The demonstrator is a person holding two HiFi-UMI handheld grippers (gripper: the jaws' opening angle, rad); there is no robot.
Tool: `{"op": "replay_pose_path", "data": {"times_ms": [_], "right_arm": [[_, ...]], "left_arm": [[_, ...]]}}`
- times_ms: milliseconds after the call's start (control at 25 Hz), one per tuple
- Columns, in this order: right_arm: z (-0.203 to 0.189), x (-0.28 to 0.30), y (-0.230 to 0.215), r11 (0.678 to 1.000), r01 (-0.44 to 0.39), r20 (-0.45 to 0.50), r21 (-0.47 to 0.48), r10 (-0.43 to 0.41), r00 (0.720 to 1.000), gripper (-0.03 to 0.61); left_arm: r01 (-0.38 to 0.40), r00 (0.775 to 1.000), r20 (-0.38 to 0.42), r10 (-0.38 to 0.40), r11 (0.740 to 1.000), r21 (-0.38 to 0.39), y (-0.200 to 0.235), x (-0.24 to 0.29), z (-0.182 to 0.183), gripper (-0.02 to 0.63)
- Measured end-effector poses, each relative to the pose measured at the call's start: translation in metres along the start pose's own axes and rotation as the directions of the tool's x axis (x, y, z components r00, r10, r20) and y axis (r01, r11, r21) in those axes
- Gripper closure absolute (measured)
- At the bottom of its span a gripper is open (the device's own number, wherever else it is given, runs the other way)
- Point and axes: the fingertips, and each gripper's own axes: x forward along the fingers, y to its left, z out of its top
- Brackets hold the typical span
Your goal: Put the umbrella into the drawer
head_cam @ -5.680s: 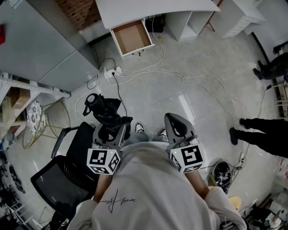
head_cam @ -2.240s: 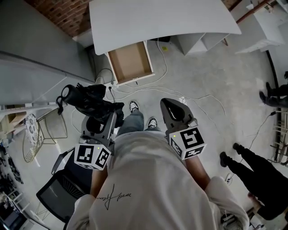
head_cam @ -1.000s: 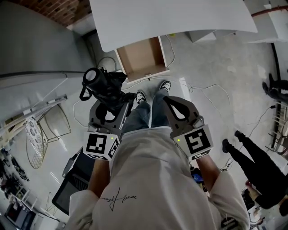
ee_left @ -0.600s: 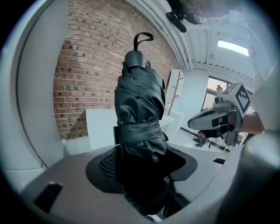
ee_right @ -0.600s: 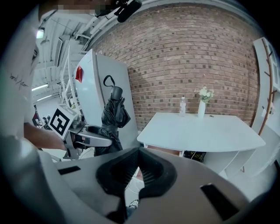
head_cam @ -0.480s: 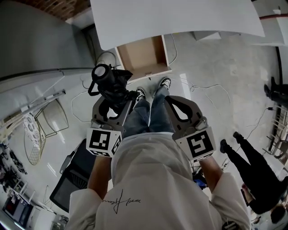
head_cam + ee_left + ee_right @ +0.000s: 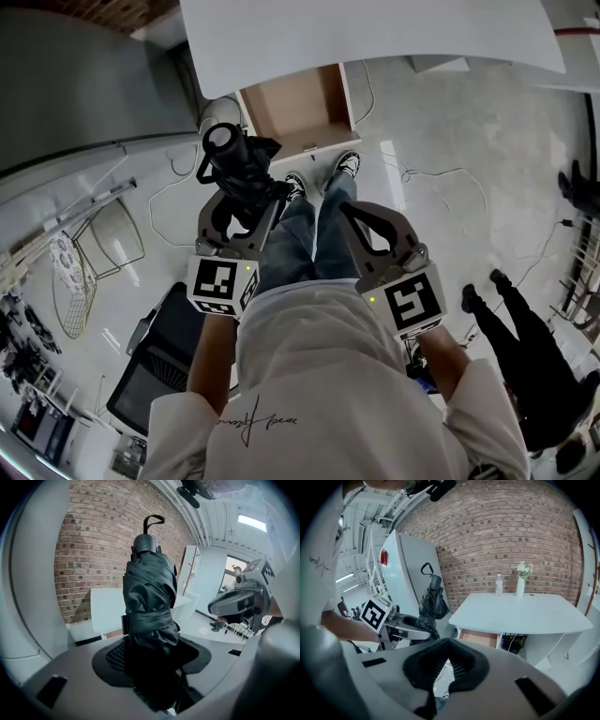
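Note:
A folded black umbrella point(image 7: 236, 167) stands up from my left gripper point(image 7: 246, 201), which is shut on its lower part; its handle end with a loop points toward the table. In the left gripper view the umbrella point(image 7: 149, 597) fills the gap between the jaws. The wooden drawer point(image 7: 295, 105) is pulled open under the white table point(image 7: 356, 33), just beyond the umbrella. My right gripper point(image 7: 359, 212) hangs beside the left, shut with nothing in it. The right gripper view shows the open drawer point(image 7: 478, 638), the umbrella point(image 7: 431, 603) and the left gripper point(image 7: 401, 625).
My legs and shoes point(image 7: 342, 169) stand in front of the drawer. Cables point(image 7: 427, 178) trail over the floor. A black office chair point(image 7: 155, 375) is behind at the left, another person point(image 7: 525, 328) at the right. A bottle point(image 7: 498, 584) and a vase point(image 7: 521, 581) stand on the table.
I have stepped closer to the table, and the drawer now lies right ahead of the umbrella. Both grippers have sunk a little; the left still holds the umbrella.

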Motion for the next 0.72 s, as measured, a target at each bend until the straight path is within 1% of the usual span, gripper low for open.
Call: {"op": "replay_pose_path", "data": {"times_ms": [120, 240, 400, 520, 720], "right_arm": [[-0.003, 0.001, 0.004, 1.000, -0.014, -0.007, 0.011, 0.014, 1.000, 0.563], [-0.010, 0.003, 0.008, 1.000, -0.028, -0.019, 0.010, 0.029, 0.999, 0.563], [-0.018, 0.005, 0.015, 0.999, -0.050, -0.046, 0.008, 0.050, 0.998, 0.563], [-0.025, 0.006, 0.016, 0.998, -0.065, -0.054, 0.017, 0.066, 0.996, 0.563], [-0.026, 0.004, 0.030, 0.995, -0.096, -0.073, 0.022, 0.097, 0.993, 0.563]], "left_arm": [[-0.010, 1.000, -0.016, 0.010, 1.000, 0.007, 0.002, 0.003, -0.006, 0.357], [-0.014, 0.999, -0.033, 0.014, 1.000, -0.008, 0.007, 0.006, -0.018, 0.357], [-0.038, 0.997, -0.072, 0.039, 0.999, 0.004, 0.016, 0.010, -0.037, 0.357], [-0.052, 0.994, -0.100, 0.051, 0.999, -0.008, 0.019, 0.018, -0.052, 0.357], [-0.059, 0.990, -0.132, 0.056, 0.998, -0.015, 0.025, 0.014, -0.060, 0.357]]}}
